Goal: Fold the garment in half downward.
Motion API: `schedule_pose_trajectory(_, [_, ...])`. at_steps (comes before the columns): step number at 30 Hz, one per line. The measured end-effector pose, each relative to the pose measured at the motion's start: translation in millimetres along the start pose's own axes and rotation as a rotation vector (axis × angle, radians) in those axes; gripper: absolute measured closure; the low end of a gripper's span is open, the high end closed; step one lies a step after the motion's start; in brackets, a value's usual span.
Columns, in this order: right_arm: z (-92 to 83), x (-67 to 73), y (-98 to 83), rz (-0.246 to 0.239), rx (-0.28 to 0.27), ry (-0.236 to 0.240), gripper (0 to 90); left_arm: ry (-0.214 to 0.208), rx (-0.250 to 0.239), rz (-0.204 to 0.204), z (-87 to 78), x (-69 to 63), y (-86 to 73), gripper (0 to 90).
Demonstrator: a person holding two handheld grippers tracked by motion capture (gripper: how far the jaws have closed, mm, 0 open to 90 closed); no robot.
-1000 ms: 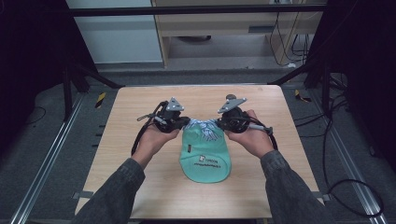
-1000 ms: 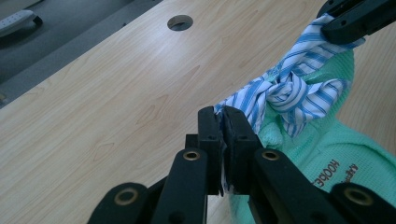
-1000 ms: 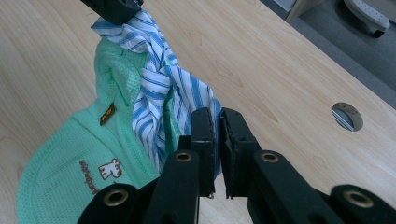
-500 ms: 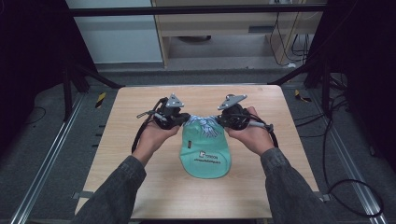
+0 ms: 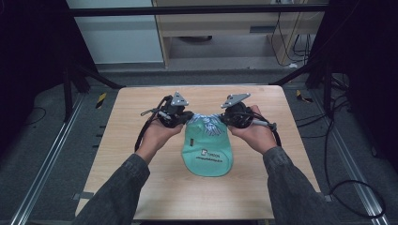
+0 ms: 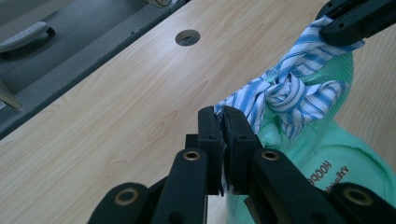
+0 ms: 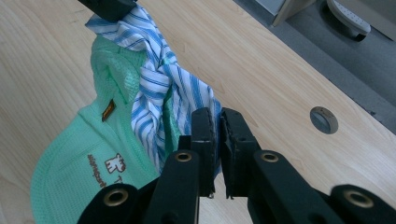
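Now garment (image 5: pixel 208 149) slightly farther forward

Mint-green cap (image 5: pixel 207 152), blue-white striped trim (image 6: pixel 285 88); pale wood table (image 5: pixel 141 140).

Pale smooth wood-grain table (image 5: pixel 141 140), mint-green waffle-knit cloth garment (image 5: pixel 209 152), thin blue-and-white striped woven trim (image 6: pixel 285 88), matt black gripper (image 6: pixel 223 122)

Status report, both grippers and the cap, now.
Left gripper and right gripper both shut on striped cloth. Green cap on table, cloth bunched at its far end. Nothing in the way.
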State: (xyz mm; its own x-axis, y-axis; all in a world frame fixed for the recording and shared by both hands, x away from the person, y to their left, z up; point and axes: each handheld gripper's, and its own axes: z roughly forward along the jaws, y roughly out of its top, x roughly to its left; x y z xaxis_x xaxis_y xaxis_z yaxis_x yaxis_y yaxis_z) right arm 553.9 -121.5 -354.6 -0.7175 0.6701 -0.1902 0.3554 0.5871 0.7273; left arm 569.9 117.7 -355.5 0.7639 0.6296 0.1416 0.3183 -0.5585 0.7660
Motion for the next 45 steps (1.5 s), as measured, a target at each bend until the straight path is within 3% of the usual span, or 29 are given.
schedule_pose_trajectory(20, [4.4, -8.7, 0.5, 0.011, -0.004, -0.022, 84.4, 0.022, -0.007, -0.002, 6.4, 0.9, 6.6, 86.7])
schedule_pose_trajectory(33, [9.8, -5.5, -12.2, 0.004, 0.01, -0.011, 84.2, 0.024, 0.017, 0.04, 10.5, -11.1, -4.2, 86.7])
schedule_pose_trajectory(45, [15.2, -1.5, -18.4, -0.003, 0.021, -0.003, 84.2, 0.013, 0.014, 0.029, 11.9, -15.8, -14.0, 86.7])
